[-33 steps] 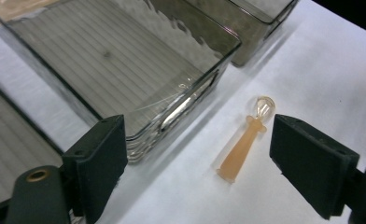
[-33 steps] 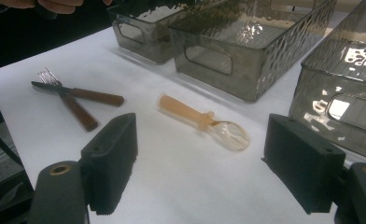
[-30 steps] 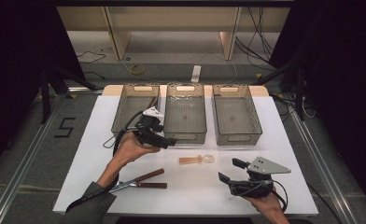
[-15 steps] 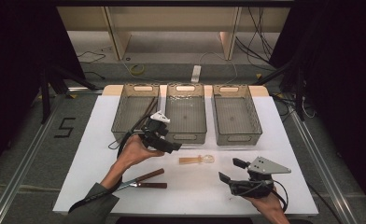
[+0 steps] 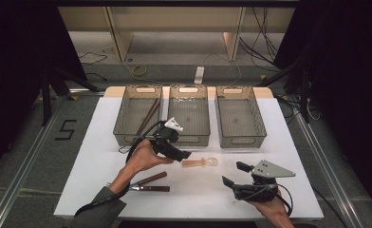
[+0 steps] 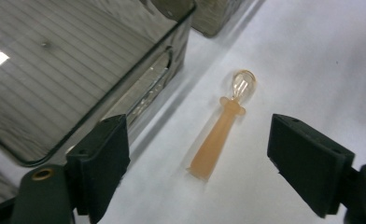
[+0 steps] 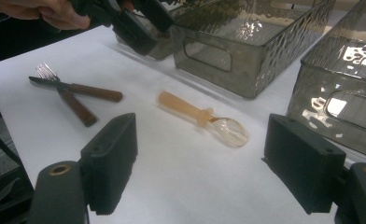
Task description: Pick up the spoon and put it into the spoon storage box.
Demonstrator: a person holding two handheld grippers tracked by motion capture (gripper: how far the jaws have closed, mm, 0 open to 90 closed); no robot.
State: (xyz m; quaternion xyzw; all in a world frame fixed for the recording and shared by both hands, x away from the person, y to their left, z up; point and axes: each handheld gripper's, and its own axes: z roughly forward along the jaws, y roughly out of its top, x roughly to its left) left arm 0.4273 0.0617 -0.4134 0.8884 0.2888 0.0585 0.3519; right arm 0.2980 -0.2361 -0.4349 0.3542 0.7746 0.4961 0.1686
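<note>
Lowered toward the spoon [image 6: 223,128], my left gripper [image 5: 181,154] narrows its still-open jaws around nothing; a skewed approach could knock it aside.

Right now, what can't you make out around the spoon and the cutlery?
- Fork tines, high view: too small, partly under the sleeve.
- Knife and fork, right gripper view: crossed, so the fork's neck is hidden.
- Sticks in the left bin, high view: too small to identify.
- Spoon bowl, left gripper view: clear and glary, its contents unreadable.
</note>
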